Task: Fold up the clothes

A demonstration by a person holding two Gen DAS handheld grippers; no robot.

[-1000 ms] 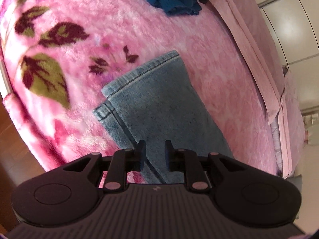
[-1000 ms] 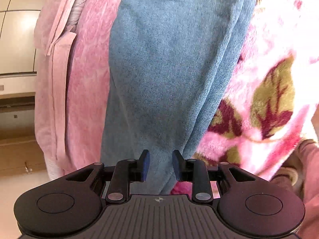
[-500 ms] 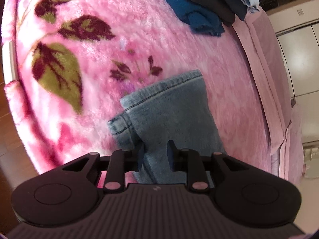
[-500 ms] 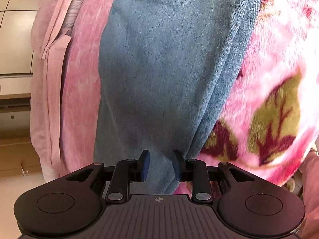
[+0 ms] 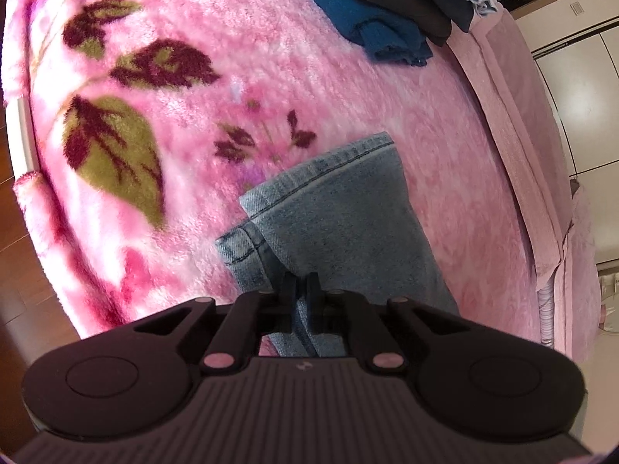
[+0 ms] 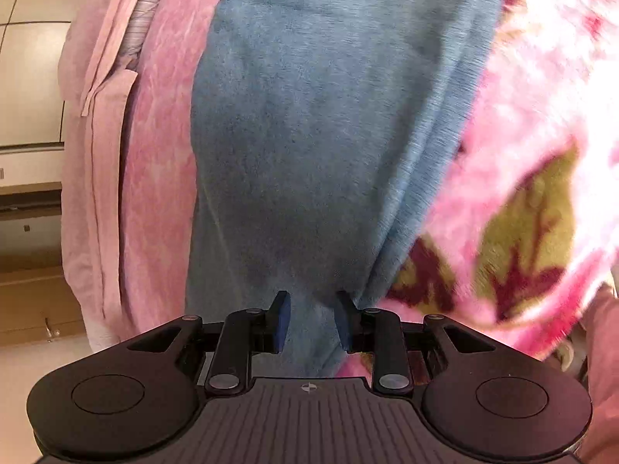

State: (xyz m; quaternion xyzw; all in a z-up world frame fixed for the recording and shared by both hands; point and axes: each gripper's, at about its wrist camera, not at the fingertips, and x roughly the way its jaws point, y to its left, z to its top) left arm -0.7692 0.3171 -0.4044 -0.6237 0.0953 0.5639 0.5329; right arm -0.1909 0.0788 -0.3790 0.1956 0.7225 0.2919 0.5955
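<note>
A pair of light blue jeans (image 5: 340, 212) lies folded lengthwise on a pink floral blanket (image 5: 193, 38). Its hemmed leg end points away from me in the left wrist view. My left gripper (image 5: 301, 284) sits at the near part of that leg, and its jaws are pinched together on the denim by the side seam. In the right wrist view the broad part of the jeans (image 6: 329, 116) runs up the picture. My right gripper (image 6: 311, 305) holds a thick bunch of denim between its blue pads, at the fabric's near right edge.
A pile of dark blue, black and pale clothes (image 5: 394, 11) lies at the blanket's far end. A plain pink sheet (image 5: 514, 135) borders the blanket, with pale cupboard doors (image 5: 580, 96) beyond. Wooden floor (image 5: 15, 251) shows past the bed's left edge. A low wooden cabinet (image 6: 31, 290) stands beside the bed.
The left gripper's jaws have closed onto the jeans leg, and its view has tilted up to show more of the clothes pile. The right gripper keeps the same opening on the denim.
</note>
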